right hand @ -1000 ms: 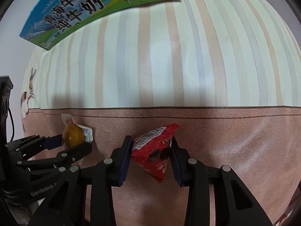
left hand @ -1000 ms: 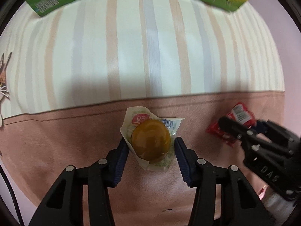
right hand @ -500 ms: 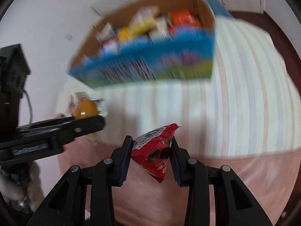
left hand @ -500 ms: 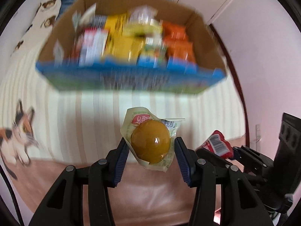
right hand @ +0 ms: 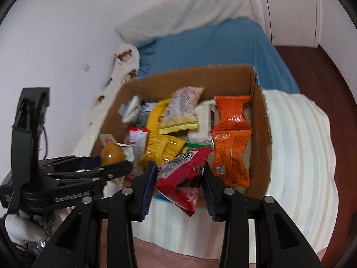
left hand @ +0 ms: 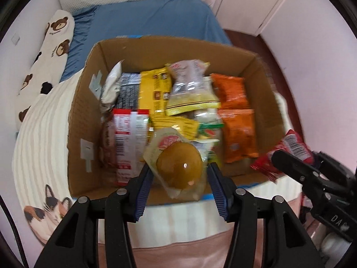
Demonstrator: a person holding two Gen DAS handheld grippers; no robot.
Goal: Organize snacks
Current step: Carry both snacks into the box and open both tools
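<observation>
Left gripper [left hand: 179,176] hovering above near edge of box [left hand: 84,120], jaws beginning to part, jelly cup [left hand: 179,169] sitting between pads; left pad looking still against wrapper, right pad showing a small gap, contact hard to confirm through blur. Right gripper [right hand: 178,179] hanging just beside it over same near edge, jaws opening too, red packet [right hand: 183,178] lying between pads, both pads appearing to touch crumpled foil. Box resting on striped blanket [right hand: 299,147], already holding orange packs [right hand: 231,147] along right wall, yellow bags [right hand: 162,147] in middle, red-and-white carton [left hand: 130,134] at left. Blue sheet [left hand: 154,17] showing behind box, bear pillow [left hand: 48,51] lying along wall at left. Gloved hand [right hand: 21,230] gripping left tool handle.
</observation>
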